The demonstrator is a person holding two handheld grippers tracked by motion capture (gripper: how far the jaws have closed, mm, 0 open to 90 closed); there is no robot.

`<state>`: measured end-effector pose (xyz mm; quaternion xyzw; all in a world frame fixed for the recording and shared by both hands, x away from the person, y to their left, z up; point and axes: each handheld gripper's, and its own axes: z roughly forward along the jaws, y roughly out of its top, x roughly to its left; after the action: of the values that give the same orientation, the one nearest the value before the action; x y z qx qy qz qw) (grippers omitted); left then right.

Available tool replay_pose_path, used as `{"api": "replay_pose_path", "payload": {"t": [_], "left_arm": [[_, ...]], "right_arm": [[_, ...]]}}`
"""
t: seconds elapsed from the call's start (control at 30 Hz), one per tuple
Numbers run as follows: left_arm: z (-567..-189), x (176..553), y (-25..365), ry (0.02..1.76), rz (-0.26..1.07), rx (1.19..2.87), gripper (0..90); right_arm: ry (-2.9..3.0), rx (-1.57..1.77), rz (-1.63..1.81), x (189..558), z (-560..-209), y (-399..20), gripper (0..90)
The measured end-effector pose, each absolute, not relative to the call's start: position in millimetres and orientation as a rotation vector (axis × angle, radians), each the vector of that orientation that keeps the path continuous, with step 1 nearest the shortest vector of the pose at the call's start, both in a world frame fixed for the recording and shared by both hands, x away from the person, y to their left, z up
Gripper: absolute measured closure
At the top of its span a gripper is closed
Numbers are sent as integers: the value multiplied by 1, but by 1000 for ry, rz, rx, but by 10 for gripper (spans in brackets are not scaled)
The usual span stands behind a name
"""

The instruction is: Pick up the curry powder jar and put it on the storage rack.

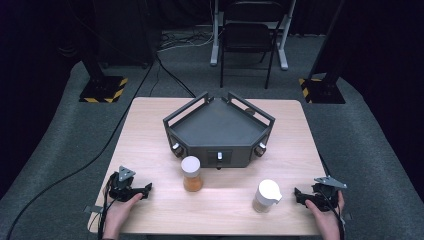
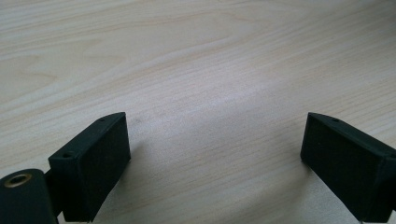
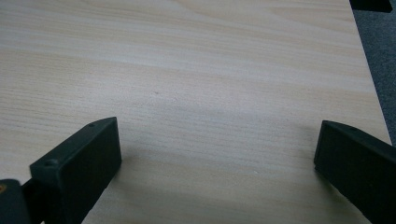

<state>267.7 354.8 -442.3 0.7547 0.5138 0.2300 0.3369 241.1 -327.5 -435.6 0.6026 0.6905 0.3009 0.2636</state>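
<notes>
A jar with a white lid and orange contents (image 1: 191, 173) stands upright in front of a dark five-sided tray (image 1: 220, 131) with rails and knobs. A second white-lidded jar with pale contents (image 1: 266, 196) stands to the right, near the table's front edge. My left gripper (image 1: 147, 189) rests on the table at the front left, pointing right toward the orange jar, well short of it. Its jaws stand open over bare wood (image 2: 215, 140). My right gripper (image 1: 298, 195) lies at the front right, pointing left at the pale jar, a short gap away. It is open too (image 3: 217, 144), with nothing between the jaws.
The wooden table (image 1: 150, 135) stands on grey carpet. Beyond it are a black chair (image 1: 247, 37), two stand bases with yellow-black stripes (image 1: 103, 90) (image 1: 320, 90) and cables on the floor (image 1: 125, 120). The table's right edge (image 3: 369, 70) lies close to my right gripper.
</notes>
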Motion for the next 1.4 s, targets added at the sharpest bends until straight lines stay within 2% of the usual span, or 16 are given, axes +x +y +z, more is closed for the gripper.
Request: {"api": "replay_pose_path", "payload": {"t": [0.33, 0.83, 1.17, 1.4], "left_arm": [[-443, 266, 367, 1297, 522, 1927, 63], [-430, 261, 369, 1203, 490, 1810, 65], [-418, 265, 369, 1149, 451, 1789, 67], [-408, 263, 361, 1088, 474, 1800, 67]], "right_arm": [[1867, 1630, 813, 241, -435, -327, 0], [1874, 1622, 816, 242, -436, -328, 0], [1877, 1621, 816, 242, -435, -328, 0], [1876, 1621, 816, 242, -436, -328, 0]]}}
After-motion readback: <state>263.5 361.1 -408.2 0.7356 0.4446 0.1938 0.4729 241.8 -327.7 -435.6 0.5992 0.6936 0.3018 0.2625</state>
